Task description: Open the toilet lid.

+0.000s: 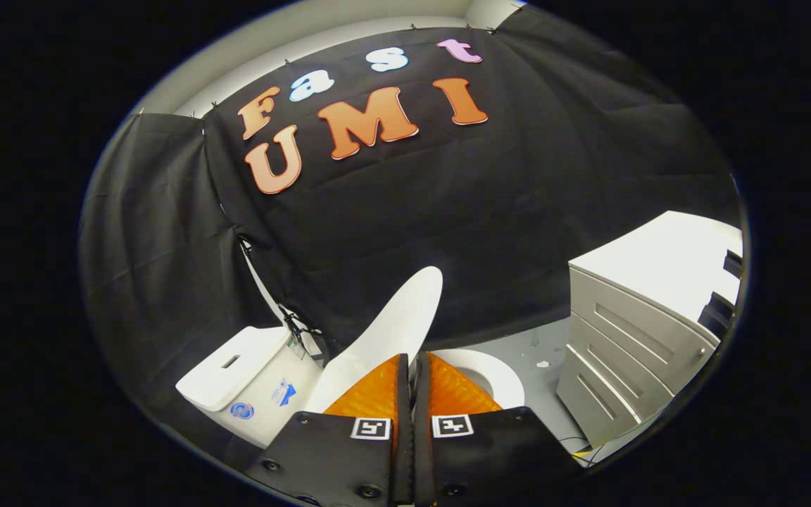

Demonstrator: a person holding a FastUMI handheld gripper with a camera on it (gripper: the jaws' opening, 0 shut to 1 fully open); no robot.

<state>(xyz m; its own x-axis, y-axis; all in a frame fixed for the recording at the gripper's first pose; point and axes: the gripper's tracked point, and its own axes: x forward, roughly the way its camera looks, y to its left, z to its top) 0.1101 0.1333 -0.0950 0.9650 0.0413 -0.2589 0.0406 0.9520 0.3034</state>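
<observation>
Black cloth forms the booth wall behind a white toilet, with a grey drawer cabinet [631, 331] standing on the pale floor at about three o'clock from the bowl. The gripper [412, 366] looks forward along its two fingers, which lie pressed nearly together, only a thin dark seam between them; whether the lid's edge is pinched in that seam cannot be told, since the tips cover the contact. The toilet lid [395, 324] rises just beyond the tips toward twelve o'clock, tilted partway up and leaning toward the tank [240, 366], which sits at about nine o'clock from the fingers. The seat ring [497, 377] lies flat at about two o'clock from the tips, exposed and apart from the lid. Judged from this pose, the lift is well under way but not finished. To complete it well, the motion should follow the arc of the hinge, up and back toward the tank, rather than push straight ahead. Contact is best kept near the lid's free edge, easing off as it nears the tank so that it comes to rest quietly instead of slamming or falling shut.
</observation>
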